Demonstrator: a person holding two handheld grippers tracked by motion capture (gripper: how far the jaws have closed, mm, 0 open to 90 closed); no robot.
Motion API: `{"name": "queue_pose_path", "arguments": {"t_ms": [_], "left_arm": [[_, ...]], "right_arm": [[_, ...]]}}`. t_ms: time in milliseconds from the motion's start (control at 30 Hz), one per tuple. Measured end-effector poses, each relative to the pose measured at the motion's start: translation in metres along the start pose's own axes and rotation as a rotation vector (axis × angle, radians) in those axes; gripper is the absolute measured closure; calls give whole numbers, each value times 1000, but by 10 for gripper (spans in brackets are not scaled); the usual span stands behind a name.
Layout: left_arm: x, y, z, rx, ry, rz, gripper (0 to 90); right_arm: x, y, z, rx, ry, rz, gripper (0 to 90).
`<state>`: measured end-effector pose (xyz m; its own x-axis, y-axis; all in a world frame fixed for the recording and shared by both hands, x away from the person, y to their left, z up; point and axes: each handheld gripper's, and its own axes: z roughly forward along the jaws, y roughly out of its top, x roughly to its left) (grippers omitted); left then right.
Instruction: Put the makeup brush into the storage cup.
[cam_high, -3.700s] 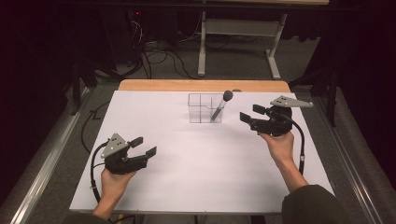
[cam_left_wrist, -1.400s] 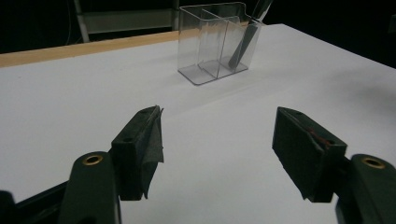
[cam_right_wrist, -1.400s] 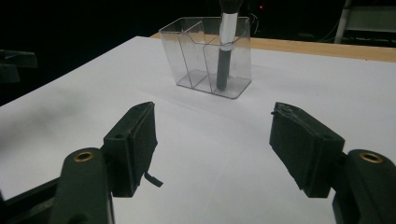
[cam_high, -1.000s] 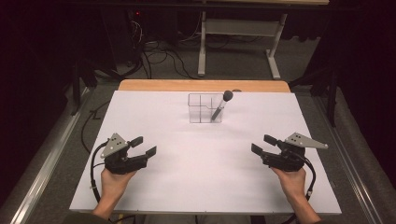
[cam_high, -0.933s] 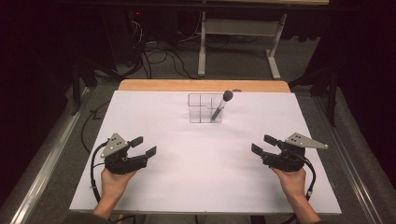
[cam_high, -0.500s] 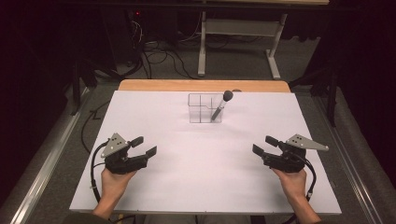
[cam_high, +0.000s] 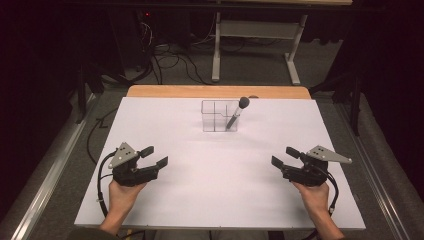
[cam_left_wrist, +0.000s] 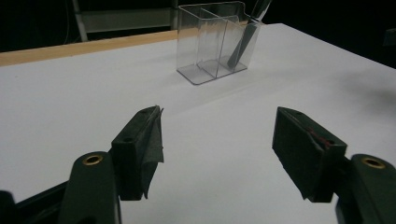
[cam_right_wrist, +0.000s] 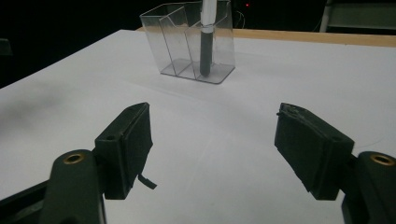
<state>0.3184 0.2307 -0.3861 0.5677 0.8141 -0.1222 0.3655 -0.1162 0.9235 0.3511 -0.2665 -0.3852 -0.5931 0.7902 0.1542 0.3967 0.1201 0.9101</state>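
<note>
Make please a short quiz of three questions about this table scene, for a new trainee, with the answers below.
1. True or false: the brush lies flat on the white table.
2. Which compartment of the clear organizer holds the brush, in the high view: A) the left one, B) the right one, C) none?
3. What is between the fingers of the left gripper and of the right gripper?

Key
1. False: it stands tilted inside the organizer, head up.
2. B.
3. Nothing: both grippers are open and rest low near the table's front edge, far apart from the organizer. The right one's fingers have just been opening.
</note>
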Motion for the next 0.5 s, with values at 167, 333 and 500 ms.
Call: {"name": "queue_pose_path", "arguments": {"t_ms": [167,333,500], "left_arm": [[0,0,0,0,0,-2,334],[1,0,0,1,-1,-2,334],[1,0,1,2,-1,-2,333]], "right_arm": [[-1,-3,2,8,-11,0,286],[-3,-6,2,10,-27,2,282],[-5,-9,1,15,-40,10,279]]}}
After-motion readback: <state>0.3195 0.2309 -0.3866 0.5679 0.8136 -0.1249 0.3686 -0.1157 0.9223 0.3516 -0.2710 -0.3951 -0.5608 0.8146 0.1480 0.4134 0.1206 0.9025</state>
